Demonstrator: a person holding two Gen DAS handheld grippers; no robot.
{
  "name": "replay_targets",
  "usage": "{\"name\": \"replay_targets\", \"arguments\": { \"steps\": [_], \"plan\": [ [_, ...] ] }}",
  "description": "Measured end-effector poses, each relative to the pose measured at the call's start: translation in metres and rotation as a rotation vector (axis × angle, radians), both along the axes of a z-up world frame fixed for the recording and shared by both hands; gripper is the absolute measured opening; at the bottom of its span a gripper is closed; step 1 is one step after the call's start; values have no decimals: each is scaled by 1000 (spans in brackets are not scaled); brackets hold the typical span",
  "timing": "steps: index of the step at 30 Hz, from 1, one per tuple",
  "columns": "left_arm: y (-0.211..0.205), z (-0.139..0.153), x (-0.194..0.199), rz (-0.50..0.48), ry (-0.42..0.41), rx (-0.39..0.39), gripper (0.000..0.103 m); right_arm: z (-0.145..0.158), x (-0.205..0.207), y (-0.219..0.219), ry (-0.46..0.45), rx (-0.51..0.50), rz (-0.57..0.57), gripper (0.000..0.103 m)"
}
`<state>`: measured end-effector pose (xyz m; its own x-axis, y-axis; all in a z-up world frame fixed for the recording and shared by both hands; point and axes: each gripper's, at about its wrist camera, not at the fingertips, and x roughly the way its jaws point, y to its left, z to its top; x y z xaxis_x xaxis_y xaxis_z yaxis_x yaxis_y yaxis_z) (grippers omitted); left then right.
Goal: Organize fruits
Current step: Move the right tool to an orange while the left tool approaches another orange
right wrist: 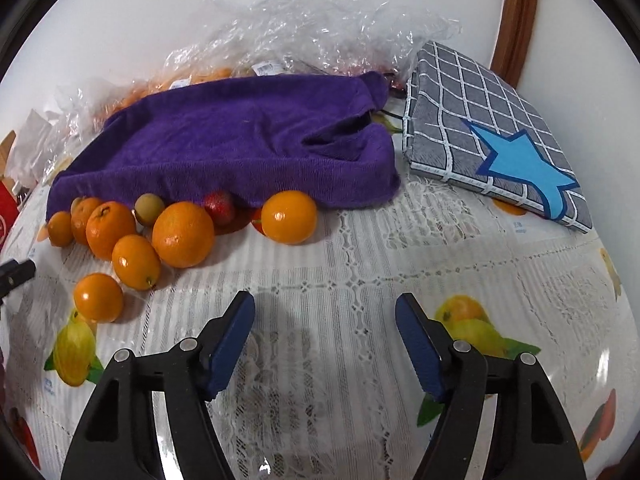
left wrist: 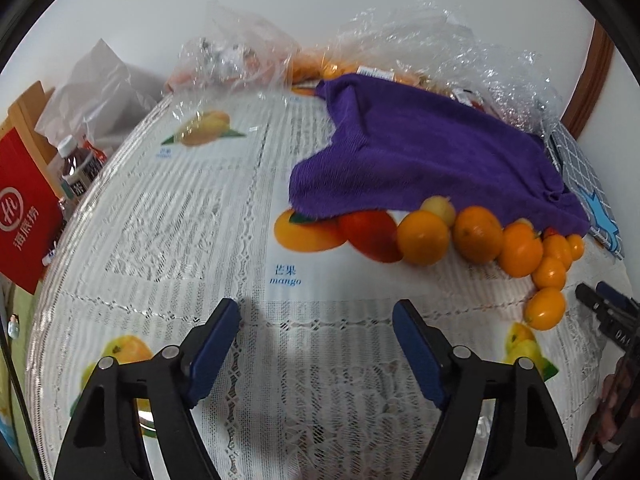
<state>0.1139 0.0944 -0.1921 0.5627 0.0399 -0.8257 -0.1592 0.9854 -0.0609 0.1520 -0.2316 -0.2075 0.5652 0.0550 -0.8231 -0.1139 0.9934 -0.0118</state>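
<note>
Left gripper (left wrist: 316, 316): jaws apart, empty, over lace-covered counter (left wrist: 160, 240). Oranges (right wrist: 183, 234): loose cluster at near edge of purple towel (right wrist: 240, 136), some tucked beneath. Right gripper (right wrist: 325, 312): jaws apart, empty. Grey checked cushion (right wrist: 480, 120): far right.

The purple towel (right wrist: 224, 144) covers part of the pile of fruit (right wrist: 182, 234), so only the front ones show. More fruit sits blurry inside the crinkly plastic bags (left wrist: 400, 40). The picture's edge cuts off the red box (left wrist: 24, 216).
</note>
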Motion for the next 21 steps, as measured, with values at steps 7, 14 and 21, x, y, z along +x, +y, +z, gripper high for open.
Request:
{"name": "replay_targets", "arguments": {
  "steps": [7, 14, 21],
  "plan": [
    [-1, -2, -2, -21, -27, -5, 75, 0, 14, -6, 10, 60, -13, 63],
    [6, 0, 0, -29, -38, -68, 77, 0, 29, 8, 7, 72, 27, 62],
    [0, 1, 1, -75, -49, -112, 77, -3, 45, 21, 16, 39, 56, 51]
  ]
}}
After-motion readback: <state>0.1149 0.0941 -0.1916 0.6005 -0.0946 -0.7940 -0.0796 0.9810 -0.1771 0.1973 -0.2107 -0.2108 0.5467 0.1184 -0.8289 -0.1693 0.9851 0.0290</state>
